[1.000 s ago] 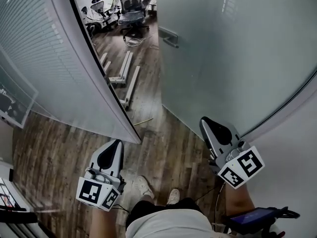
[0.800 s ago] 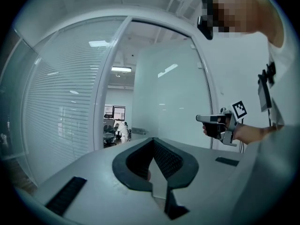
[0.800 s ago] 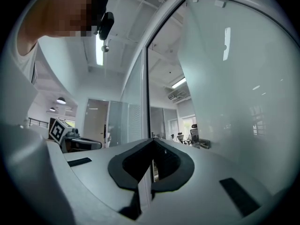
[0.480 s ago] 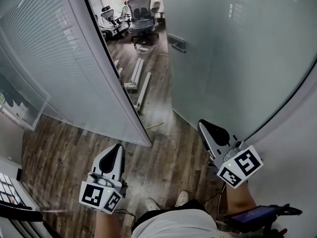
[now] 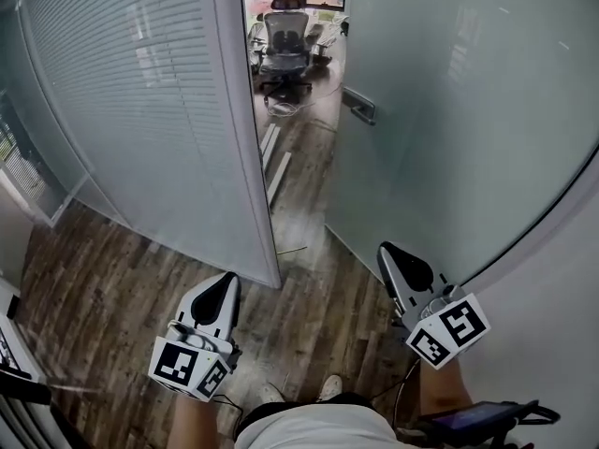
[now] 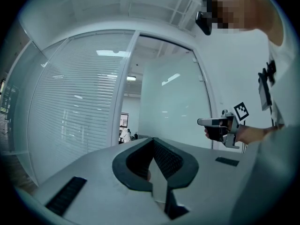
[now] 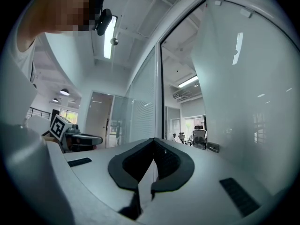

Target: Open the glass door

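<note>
The frosted glass door (image 5: 449, 110) stands swung open into the room, its metal handle (image 5: 360, 106) facing the gap. The door also fills the right of the right gripper view (image 7: 243, 88), handle (image 7: 213, 147) beside it, and shows in the left gripper view (image 6: 173, 107). My left gripper (image 5: 227, 282) is held low before the doorway, jaws shut and empty (image 6: 153, 140). My right gripper (image 5: 387, 251) is near the door's lower edge, apart from the handle, jaws shut on nothing (image 7: 153, 140).
A striped frosted glass wall (image 5: 140, 110) and its white frame post (image 5: 248, 138) bound the opening on the left. Office chairs (image 5: 285, 36) and metal rails (image 5: 276, 162) on the wood floor lie beyond. A white wall (image 5: 552, 297) is at the right.
The doorway has shifted toward the middle of the head view and stands straighter. Both grippers have travelled along with the person and stay shut.
</note>
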Action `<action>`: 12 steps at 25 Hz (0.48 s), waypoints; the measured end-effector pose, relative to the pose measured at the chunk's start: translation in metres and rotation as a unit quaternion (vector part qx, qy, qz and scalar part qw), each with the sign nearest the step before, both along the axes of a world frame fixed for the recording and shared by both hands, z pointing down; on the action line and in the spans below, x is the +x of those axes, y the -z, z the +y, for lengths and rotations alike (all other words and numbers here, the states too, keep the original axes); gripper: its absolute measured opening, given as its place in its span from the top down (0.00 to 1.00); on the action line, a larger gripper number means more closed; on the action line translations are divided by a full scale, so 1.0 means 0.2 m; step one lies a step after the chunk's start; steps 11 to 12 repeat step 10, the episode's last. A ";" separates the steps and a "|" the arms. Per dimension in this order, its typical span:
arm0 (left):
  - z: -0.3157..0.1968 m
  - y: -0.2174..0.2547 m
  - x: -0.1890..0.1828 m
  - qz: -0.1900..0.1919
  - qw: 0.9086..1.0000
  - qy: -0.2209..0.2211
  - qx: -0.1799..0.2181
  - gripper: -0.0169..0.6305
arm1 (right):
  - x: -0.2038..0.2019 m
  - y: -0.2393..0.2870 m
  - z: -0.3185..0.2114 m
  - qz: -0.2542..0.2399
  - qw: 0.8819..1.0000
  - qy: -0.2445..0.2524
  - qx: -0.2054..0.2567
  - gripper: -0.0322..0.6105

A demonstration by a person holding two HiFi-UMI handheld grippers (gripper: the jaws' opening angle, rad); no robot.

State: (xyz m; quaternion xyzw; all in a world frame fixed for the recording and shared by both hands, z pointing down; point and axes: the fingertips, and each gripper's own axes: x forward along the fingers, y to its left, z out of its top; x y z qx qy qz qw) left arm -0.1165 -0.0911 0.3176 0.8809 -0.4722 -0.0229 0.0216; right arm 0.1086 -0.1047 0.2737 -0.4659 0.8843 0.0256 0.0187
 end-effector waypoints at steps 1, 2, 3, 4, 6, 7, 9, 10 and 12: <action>0.01 -0.01 -0.02 0.002 1.000 -0.001 0.002 0.97 | -0.03 -0.01 0.02 0.003 1.000 -0.001 0.002 0.95; 0.02 -0.02 -0.05 0.003 1.000 -0.003 0.003 0.97 | -0.05 -0.01 0.03 0.006 1.000 -0.003 0.003 0.95; 0.02 -0.02 -0.08 0.004 1.000 -0.004 0.003 0.97 | -0.08 -0.02 0.03 0.008 1.000 -0.004 0.003 0.95; 0.02 -0.02 -0.10 0.004 1.000 -0.005 0.003 0.97 | -0.10 -0.02 0.03 0.010 1.000 -0.006 0.002 0.95; 0.02 -0.04 -0.13 0.004 1.000 -0.005 0.003 0.97 | -0.13 -0.03 0.03 0.012 1.000 -0.009 0.001 0.95; 0.02 -0.04 -0.15 0.004 1.000 -0.005 0.003 0.97 | -0.15 -0.04 0.03 0.014 1.000 -0.010 0.001 0.95; 0.01 -0.06 -0.18 0.004 1.000 -0.003 0.003 0.97 | -0.17 -0.05 0.02 0.018 1.000 -0.011 -0.001 0.95; 0.01 -0.06 -0.19 0.005 1.000 -0.003 0.003 0.97 | -0.18 -0.06 0.02 0.019 1.000 -0.011 -0.001 0.95; 0.01 -0.06 -0.19 0.005 1.000 -0.003 0.003 0.97 | -0.18 -0.06 0.02 0.019 1.000 -0.011 -0.001 0.95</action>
